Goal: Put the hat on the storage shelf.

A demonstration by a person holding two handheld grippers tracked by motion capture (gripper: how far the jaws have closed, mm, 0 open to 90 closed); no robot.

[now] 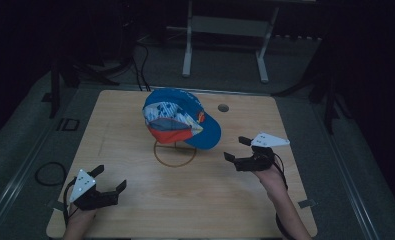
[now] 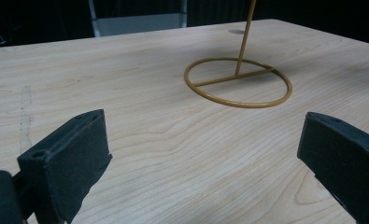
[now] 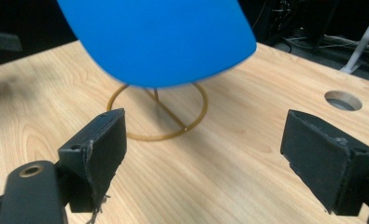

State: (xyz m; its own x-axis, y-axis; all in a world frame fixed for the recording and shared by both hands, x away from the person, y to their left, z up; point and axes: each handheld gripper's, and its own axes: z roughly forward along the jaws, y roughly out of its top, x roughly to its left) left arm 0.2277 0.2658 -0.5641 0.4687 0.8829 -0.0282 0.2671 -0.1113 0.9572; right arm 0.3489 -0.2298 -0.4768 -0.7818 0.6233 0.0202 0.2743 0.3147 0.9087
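A blue cap (image 1: 182,117) with a red and patterned underside sits atop a thin yellow wire stand (image 1: 174,153) at the table's middle. Its blue brim (image 3: 159,39) hangs over the stand's ring base (image 3: 158,112) in the right gripper view. The ring and upright rod (image 2: 238,81) stand ahead of my left gripper (image 2: 205,154), which is open and empty. That left gripper (image 1: 110,179) rests near the front left corner. My right gripper (image 1: 236,149) is open and empty, just right of the cap, its jaws pointing toward it.
The wooden table (image 1: 135,210) has a round hole (image 1: 223,107) at its back right, also seen as the hole (image 3: 343,100). Behind the table stand a white frame (image 1: 225,35) and dark stands with cables on the floor.
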